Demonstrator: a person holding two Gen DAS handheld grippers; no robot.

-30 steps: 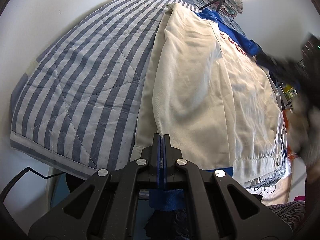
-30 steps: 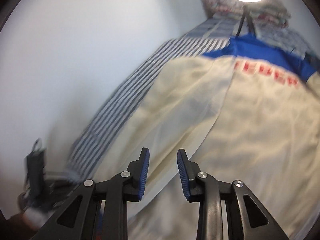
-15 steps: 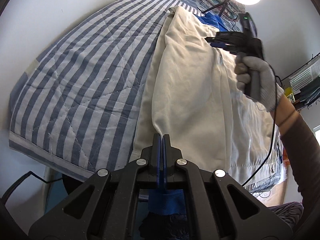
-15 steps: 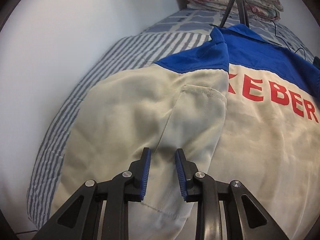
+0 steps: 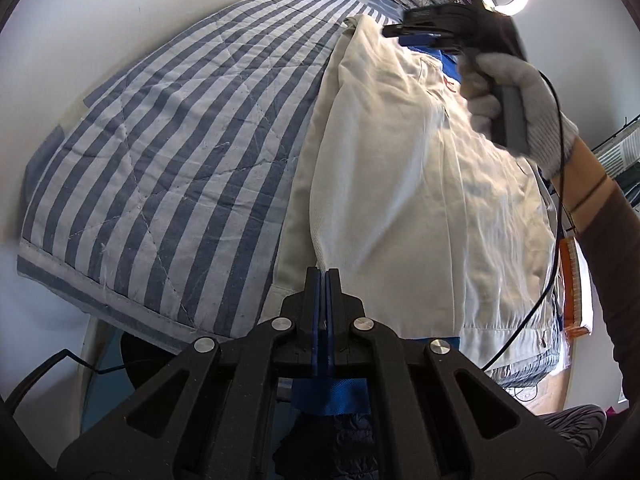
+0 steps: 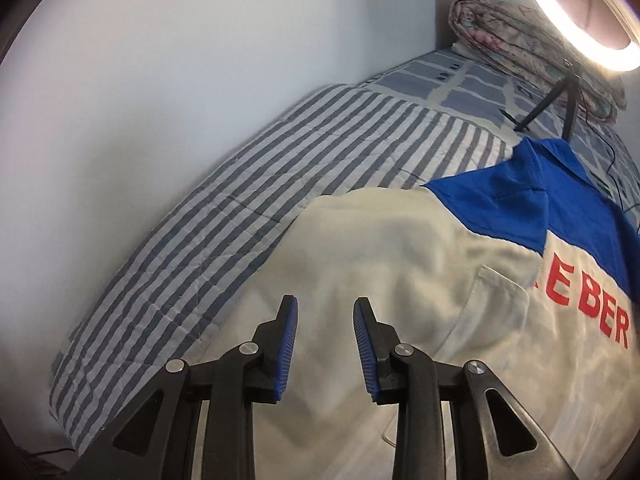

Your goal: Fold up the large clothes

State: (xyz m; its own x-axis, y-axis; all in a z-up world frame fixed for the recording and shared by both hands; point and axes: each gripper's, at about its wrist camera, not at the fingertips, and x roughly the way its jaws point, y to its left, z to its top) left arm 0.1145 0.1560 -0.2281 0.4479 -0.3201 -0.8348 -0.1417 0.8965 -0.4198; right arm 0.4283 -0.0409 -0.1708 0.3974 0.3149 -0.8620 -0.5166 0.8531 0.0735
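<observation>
A large cream jacket [image 5: 400, 184] with a blue yoke [image 6: 520, 200] and red letters lies on a striped bed, its left side folded over the body. My left gripper [image 5: 322, 274] is shut on the cream fabric edge near the hem. My right gripper [image 6: 325, 308] is open and empty, hovering above the folded cream sleeve near the shoulder. It also shows in the left wrist view [image 5: 404, 34], held by a gloved hand over the far end of the jacket.
The blue-and-white striped quilt [image 5: 180, 152] covers the bed, with a white wall along its left side. A ring light on a tripod [image 6: 580, 12] and a folded floral blanket [image 6: 520, 36] stand at the bed's head. A cable hangs from the right gripper.
My right gripper has moved from the jacket's lower part up toward the shoulder and stays open. My left gripper has kept its hold on the fabric edge, almost still.
</observation>
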